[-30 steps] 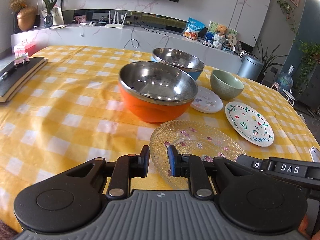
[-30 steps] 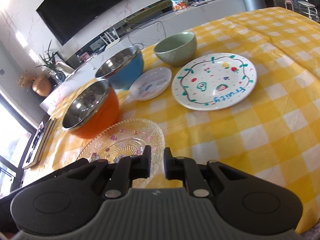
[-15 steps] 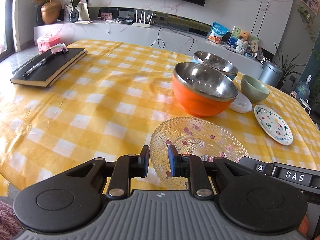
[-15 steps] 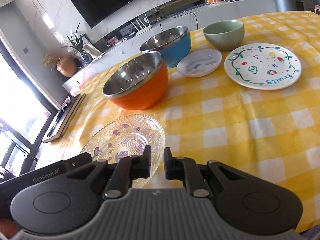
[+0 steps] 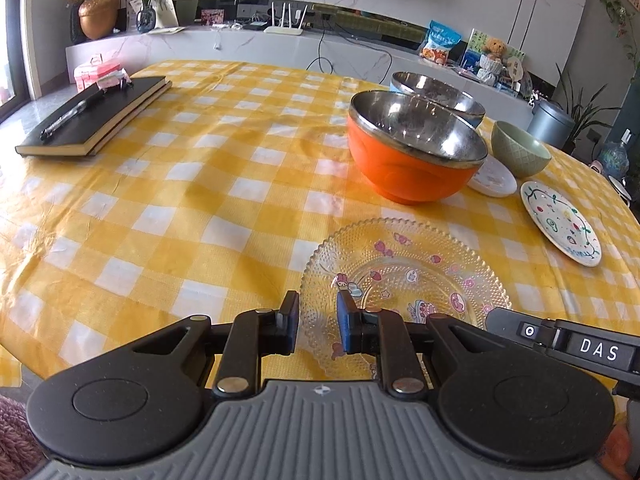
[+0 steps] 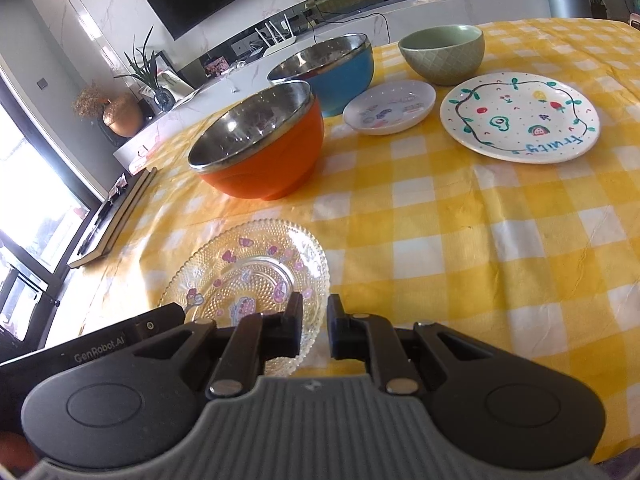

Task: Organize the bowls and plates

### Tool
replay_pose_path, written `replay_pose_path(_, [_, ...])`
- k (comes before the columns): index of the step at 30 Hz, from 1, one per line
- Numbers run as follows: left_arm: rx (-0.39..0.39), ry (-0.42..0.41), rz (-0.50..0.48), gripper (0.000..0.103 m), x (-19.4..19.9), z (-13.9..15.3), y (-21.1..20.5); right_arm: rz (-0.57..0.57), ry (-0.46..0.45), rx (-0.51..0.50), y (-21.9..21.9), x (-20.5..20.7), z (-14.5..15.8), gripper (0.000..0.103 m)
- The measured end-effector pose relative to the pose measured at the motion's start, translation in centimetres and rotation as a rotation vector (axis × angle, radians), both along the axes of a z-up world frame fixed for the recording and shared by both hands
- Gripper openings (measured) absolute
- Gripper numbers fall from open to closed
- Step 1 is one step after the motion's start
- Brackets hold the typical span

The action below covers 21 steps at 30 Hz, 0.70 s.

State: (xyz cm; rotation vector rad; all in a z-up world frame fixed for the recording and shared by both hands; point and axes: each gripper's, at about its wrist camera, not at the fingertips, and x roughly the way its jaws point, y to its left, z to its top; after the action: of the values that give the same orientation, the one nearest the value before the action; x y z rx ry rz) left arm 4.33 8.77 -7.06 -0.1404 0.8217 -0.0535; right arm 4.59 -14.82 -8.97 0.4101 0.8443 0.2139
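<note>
The left gripper [image 5: 317, 322] has its jaws drawn in to a narrow gap with nothing between the pads, poised over the near left rim of the glass plate [image 5: 404, 288]; the right gripper [image 6: 314, 326] is narrower still, all but closed and likewise empty, above the same plate's near right rim [image 6: 244, 276]; whether either fingertip touches the glass cannot be told; the plate, clear and beaded with small pink cartoon stickers, lies flat on the yellow checked tablecloth [image 5: 200, 184] near the table's front edge; just behind it stands the orange bowl [image 6: 260, 144] with a steel lining, upright, and behind that the blue bowl [image 6: 328, 70]; to their right sit the small white saucer [image 6: 390, 108], the green bowl [image 6: 442, 54] and the painted fruit plate [image 6: 520, 118], each apart; a black notebook [image 5: 96, 116] with a pen lies at the far left.
</note>
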Motion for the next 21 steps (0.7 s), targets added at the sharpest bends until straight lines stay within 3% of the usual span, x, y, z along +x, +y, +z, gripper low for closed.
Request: replay_pose_path(21, [0.039,-0.006,0.003,0.022,0.18,0.12,-0.49,0.018,-0.024,-0.036,0.45,-0.08,0.10,0.012])
